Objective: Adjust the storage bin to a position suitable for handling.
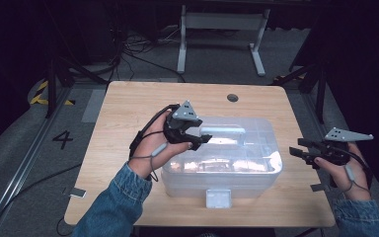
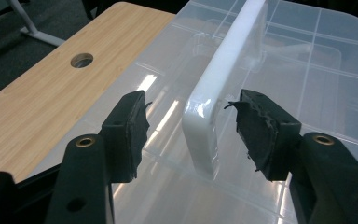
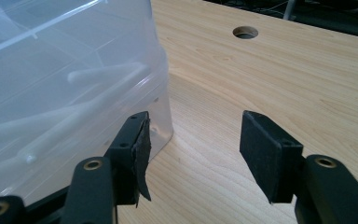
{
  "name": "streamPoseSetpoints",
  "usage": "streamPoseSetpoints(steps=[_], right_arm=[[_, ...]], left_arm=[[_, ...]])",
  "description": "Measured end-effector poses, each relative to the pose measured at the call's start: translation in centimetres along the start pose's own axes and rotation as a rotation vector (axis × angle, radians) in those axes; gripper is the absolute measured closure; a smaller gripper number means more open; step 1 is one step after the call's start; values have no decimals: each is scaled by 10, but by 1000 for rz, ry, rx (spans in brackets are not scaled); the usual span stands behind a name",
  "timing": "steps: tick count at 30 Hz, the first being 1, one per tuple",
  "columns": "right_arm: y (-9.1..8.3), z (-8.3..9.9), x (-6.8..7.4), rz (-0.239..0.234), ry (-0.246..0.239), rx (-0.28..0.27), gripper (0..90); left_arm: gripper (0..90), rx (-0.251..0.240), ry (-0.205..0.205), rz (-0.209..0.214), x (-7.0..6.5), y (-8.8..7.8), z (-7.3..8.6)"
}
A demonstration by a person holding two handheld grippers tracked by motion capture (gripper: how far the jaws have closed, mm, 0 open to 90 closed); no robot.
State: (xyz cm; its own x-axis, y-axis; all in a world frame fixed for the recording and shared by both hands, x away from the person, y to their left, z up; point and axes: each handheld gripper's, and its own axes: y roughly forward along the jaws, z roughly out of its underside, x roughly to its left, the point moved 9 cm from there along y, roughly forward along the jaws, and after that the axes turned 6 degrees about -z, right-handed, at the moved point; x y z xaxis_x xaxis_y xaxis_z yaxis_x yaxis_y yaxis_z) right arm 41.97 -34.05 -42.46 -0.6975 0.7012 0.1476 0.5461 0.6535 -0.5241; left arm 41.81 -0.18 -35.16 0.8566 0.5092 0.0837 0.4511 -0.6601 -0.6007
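- The wooden table [image 1: 128,113] has a light grain top with rounded corners, and a round cable hole [image 1: 232,98] sits near its far edge, right of centre.
- A clear plastic storage box [image 1: 256,168] stands on the near half of the table, a little right of centre, its long side running along the near edge. Its see-through lid [image 2: 307,60] is on and moulded with a grid of ribs; pale rod-like shapes show faintly through the wall in the right gripper view, too blurred to name.
- A white handle [image 2: 223,74] runs along the middle of the lid, and a white latch [image 1: 218,197] hangs at the middle of the box's near wall.
- The left gripper [image 2: 191,126], held in the left hand [image 1: 160,148], hovers over the left part of the lid. Its jaws stand apart, one on each side of the near end of the handle, with a gap showing between each pad and the handle.
- The right gripper [image 3: 193,140], held in the right hand [image 1: 343,170], is by the table's right edge, just beside the box's right end. Its jaws are spread wide with nothing between them; one jaw is close to the box's corner, though whether it touches is hard to tell.
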Motion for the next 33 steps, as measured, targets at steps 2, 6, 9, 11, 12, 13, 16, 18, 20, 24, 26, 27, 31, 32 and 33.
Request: streamPoseSetpoints(steps=[2,6,9,11,12,13,16,18,20,24,26,27,31,32,33], right_arm=[[0,0,0,0,-1,1,438],[1,1,0,1,-2,3,438],[1,0,-1,9,-3,-1,445],[1,0,-1,10,-2,-2,447],[1,0,-1,9,-2,-2,447],[1,0,-1,8,-1,-2,446],[1,0,-1,5,-4,-1,446],[2,1,0,5,-2,0,446],[2,1,0,4,-2,0,446],[2,1,0,3,-1,0,446],[2,1,-1,3,-3,0,446],[2,1,-1,4,-3,0,445],[2,1,-1,2,-2,0,445],[2,1,-1,1,0,0,446],[2,2,-1,0,1,0,445]], left_arm=[[467,3,-4,2,-1,2,0],[539,12,17,-3,-1,4,1],[587,1,29,3,-4,5,-2],[623,3,36,13,-5,5,-3],[659,6,36,20,-6,5,-3],[668,6,36,20,-6,5,-3],[681,26,68,-5,-5,5,-4],[689,41,73,-10,-5,5,-3],[690,46,82,-8,-4,4,-3],[693,56,86,-4,-4,4,-4],[694,69,89,-1,-4,4,-5],[696,71,90,-2,-4,4,-5],[697,104,96,-1,-3,3,-8],[697,105,96,-4,-1,2,-10],[699,104,96,-6,0,2,-11]])
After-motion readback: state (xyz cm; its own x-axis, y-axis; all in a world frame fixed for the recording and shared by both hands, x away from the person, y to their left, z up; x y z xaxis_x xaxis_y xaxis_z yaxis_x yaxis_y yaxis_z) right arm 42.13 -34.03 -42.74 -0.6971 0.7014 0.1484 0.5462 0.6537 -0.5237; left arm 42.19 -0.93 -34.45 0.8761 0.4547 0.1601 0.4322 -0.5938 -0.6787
